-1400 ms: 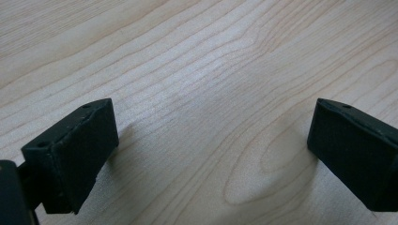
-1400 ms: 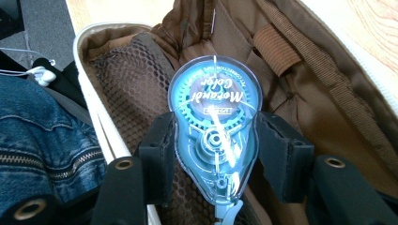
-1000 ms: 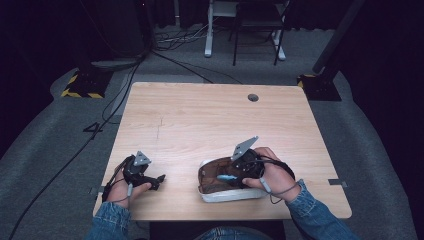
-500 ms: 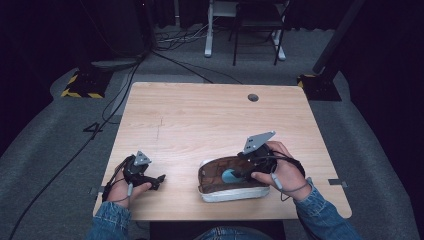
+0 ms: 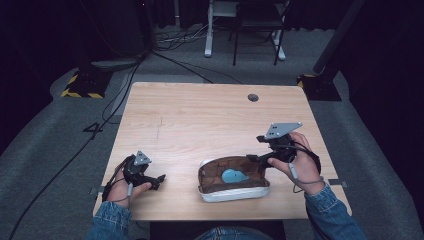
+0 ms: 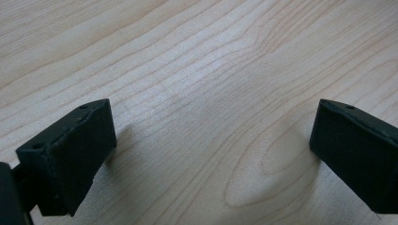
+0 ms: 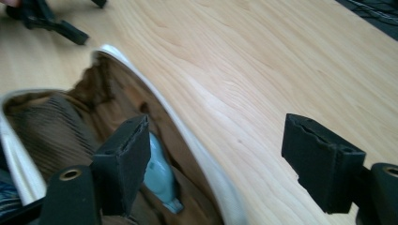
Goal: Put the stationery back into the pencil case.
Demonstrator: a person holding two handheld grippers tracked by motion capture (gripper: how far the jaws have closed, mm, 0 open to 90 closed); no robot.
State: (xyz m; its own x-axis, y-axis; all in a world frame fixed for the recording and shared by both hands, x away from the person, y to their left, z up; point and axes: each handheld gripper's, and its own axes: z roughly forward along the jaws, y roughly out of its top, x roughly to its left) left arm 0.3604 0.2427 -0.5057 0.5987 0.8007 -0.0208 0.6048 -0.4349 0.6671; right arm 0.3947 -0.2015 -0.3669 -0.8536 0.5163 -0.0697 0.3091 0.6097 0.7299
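Case (image 5: 233,179), white-rimmed with a brown lining, lies open near the front edge of the surface (image 5: 200,115), right of its middle; a pale blue object (image 5: 233,175) sits inside on the lining, untouched. Right gripper (image 5: 261,159) hovers at the case's right end; its fingers (image 7: 123,159) have just been opening and now stand apart with nothing between them, one above the lining beside the blue object (image 7: 159,174), the other out over bare wood past the white rim (image 7: 206,159). Judgement: the blue object has been released into the case and the step in hand is clearing the hand away. To do it well, lift the fingers straight clear of the rim before swinging aside, so the inner finger does not snag the lining or nudge the object out of its seat. Left gripper (image 5: 156,180) rests near the front left corner of the surface, fingers (image 6: 70,154) wide apart over bare wood, well apart from the case. If the case skids, the left gripper could steady its left end.
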